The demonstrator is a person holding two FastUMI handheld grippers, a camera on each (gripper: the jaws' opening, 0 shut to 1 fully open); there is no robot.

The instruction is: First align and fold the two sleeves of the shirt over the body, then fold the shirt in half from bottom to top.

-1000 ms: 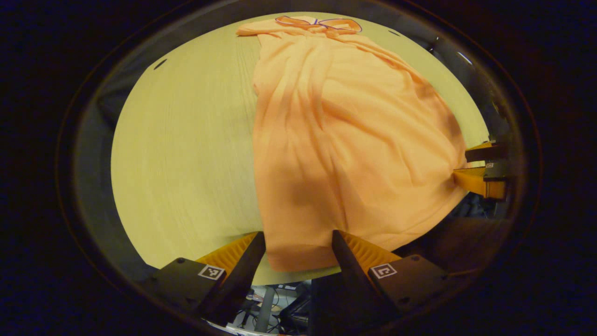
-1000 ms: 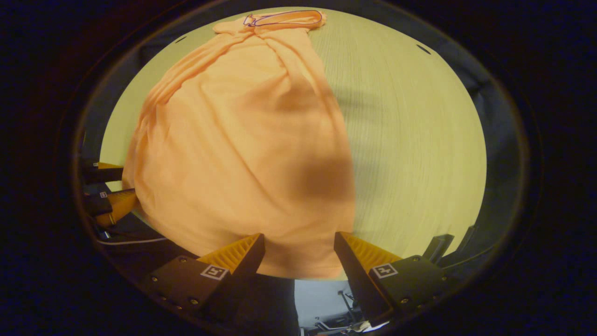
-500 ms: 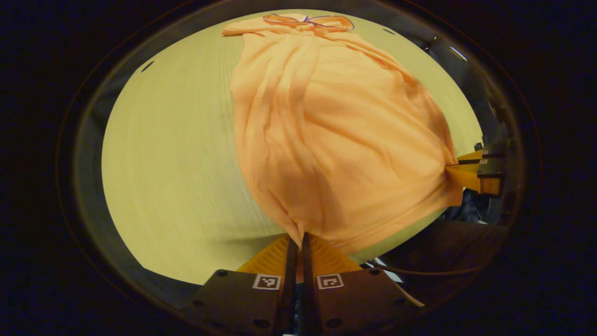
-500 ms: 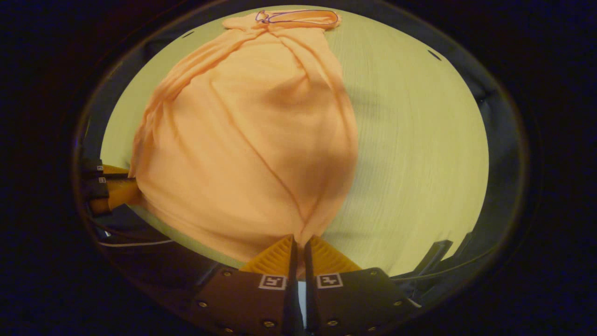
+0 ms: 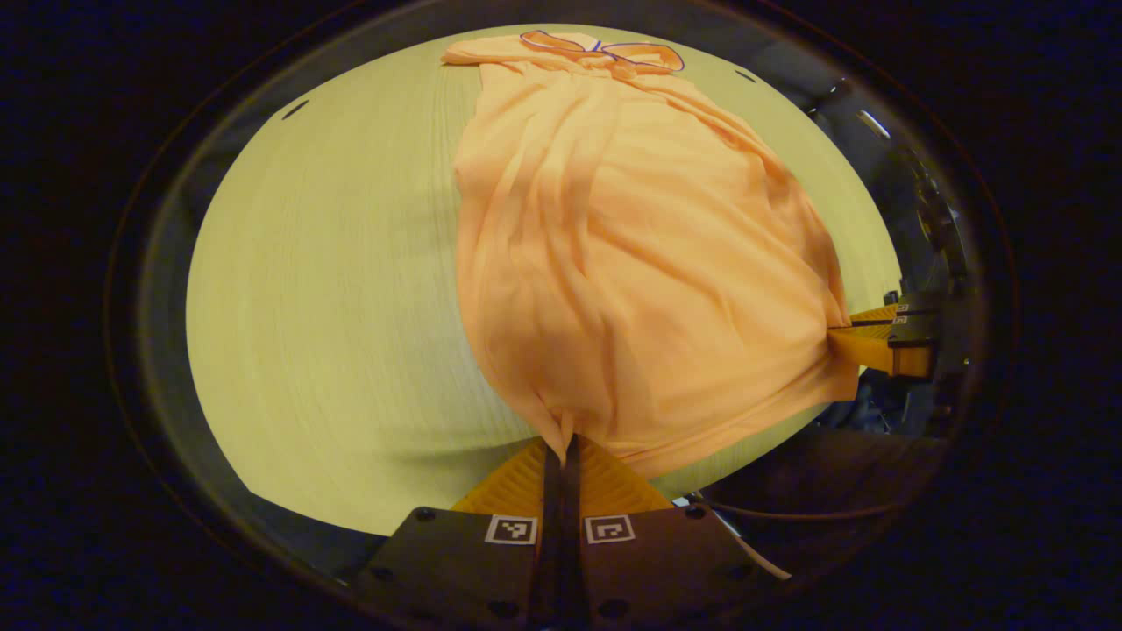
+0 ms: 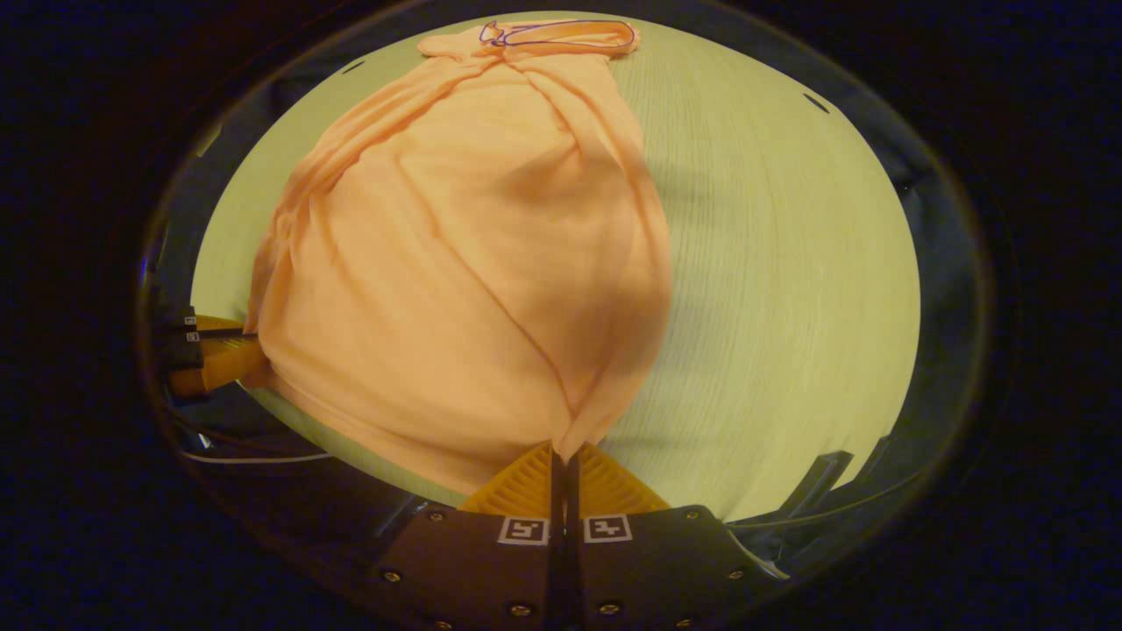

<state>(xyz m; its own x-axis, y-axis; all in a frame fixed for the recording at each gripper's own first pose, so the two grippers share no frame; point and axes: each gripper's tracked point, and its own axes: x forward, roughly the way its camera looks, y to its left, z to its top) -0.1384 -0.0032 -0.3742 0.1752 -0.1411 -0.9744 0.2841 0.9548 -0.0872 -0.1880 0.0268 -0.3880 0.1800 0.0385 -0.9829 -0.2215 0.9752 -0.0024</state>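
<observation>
There is one orange shirt [image 5: 649, 263] with one dark-edged collar [image 6: 561, 33], lying on one pale wooden table [image 5: 333, 307], and two grippers, the left gripper [image 5: 561, 447] and the right gripper [image 6: 564, 454], each with two fingers.

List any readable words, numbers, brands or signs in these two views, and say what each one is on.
No readable text.
Left gripper: two square black-and-white coded markers, patterns rather than letters.
Right gripper: two similar markers.
Plain orange fabric shirt on the pale wooden table: no print visible; purple-edged collar only.
</observation>
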